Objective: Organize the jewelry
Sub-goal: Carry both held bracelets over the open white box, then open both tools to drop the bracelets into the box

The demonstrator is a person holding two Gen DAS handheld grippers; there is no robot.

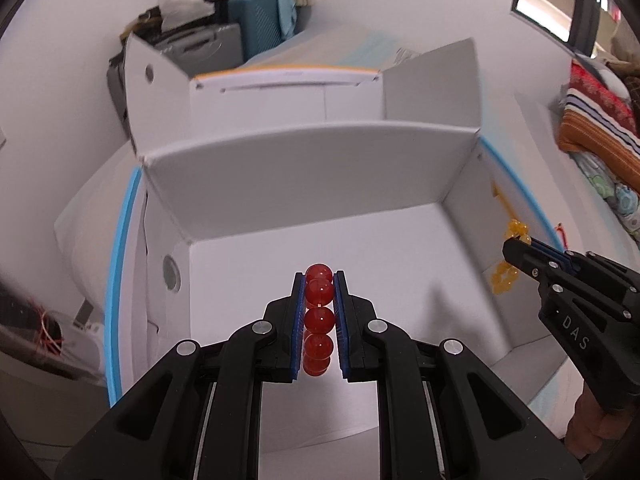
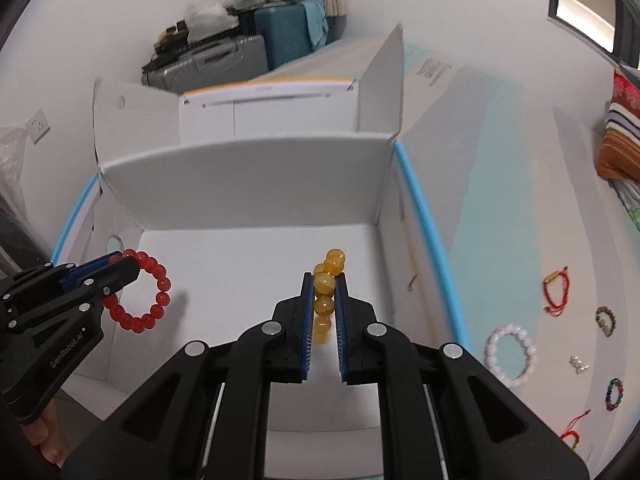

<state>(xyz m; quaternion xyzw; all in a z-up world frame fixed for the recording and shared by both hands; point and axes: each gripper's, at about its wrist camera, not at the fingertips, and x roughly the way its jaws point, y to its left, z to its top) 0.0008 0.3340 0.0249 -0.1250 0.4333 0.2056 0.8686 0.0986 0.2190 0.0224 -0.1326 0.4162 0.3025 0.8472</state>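
Both sit over the open white box (image 2: 248, 176): the left hand-held gripper (image 1: 319, 280) is clamped on the red bead bracelet (image 2: 140, 290), the right hand-held gripper (image 2: 324, 280) on the yellow bead bracelet (image 2: 326, 280).

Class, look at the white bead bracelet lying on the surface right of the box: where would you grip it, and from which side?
Grip one short run of beads on the white bead bracelet, coming from above. It lies flat as an open ring, so one finger can drop inside the loop and one outside. Its left arc, nearest the box, looks easiest.
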